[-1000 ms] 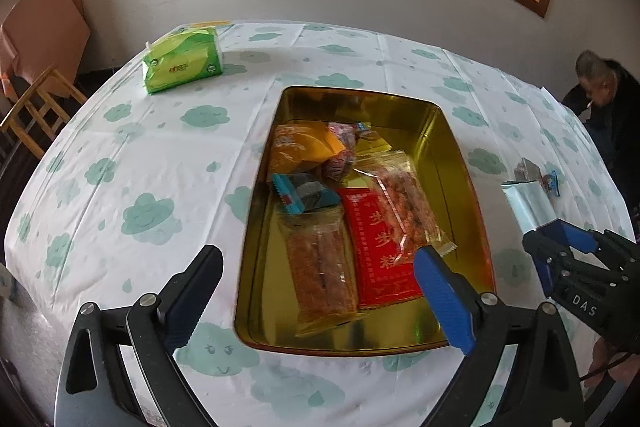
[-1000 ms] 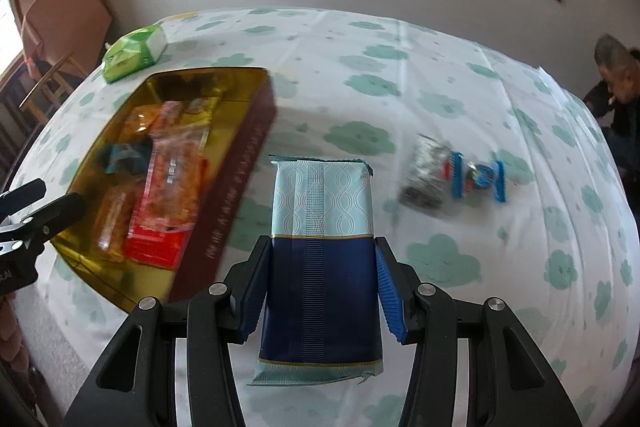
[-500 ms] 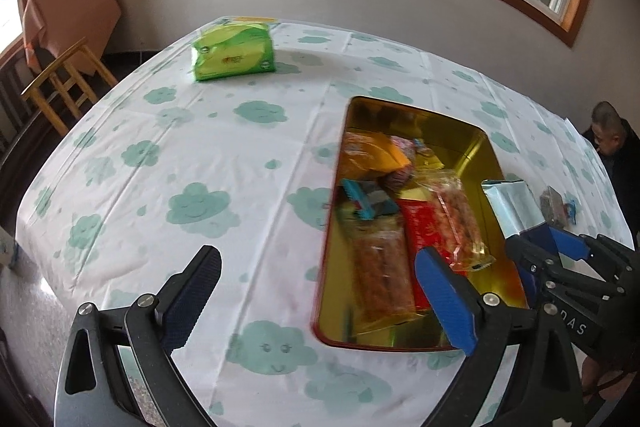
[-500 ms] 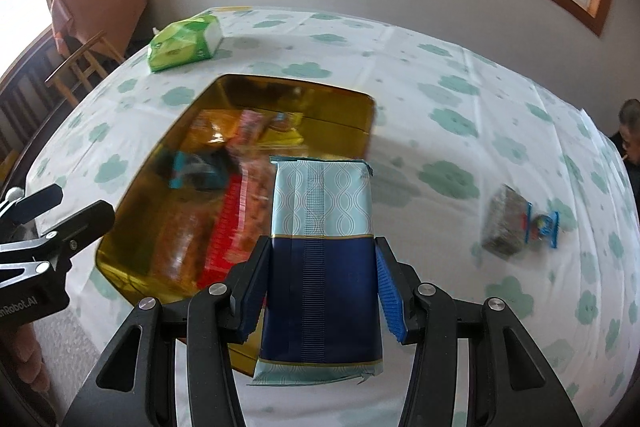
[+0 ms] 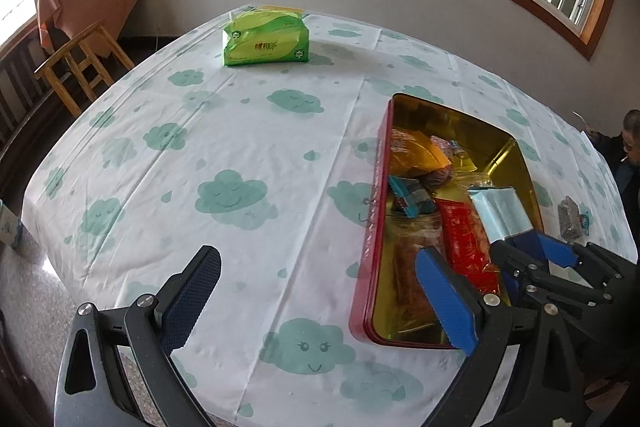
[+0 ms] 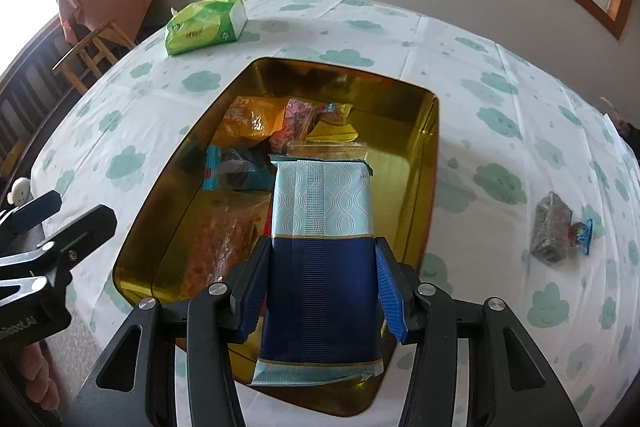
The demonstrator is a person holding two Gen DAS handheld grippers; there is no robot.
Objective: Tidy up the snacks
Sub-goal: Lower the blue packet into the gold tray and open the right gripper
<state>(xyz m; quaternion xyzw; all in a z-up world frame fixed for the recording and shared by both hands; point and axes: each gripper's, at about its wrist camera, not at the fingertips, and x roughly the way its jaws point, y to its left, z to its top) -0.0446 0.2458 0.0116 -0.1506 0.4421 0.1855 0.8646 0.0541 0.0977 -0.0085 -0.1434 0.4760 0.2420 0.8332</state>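
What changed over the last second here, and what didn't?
The right gripper carried the blue packet leftward, from above the tablecloth to over the gold tin. The left gripper swung left, open throughout. Grip unchanged; the dark snack stayed put.

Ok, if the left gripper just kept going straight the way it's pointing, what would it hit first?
Probably bare tablecloth. The open left gripper holds nothing and aims between the green tissue pack and the gold tin; depth is uncertain.
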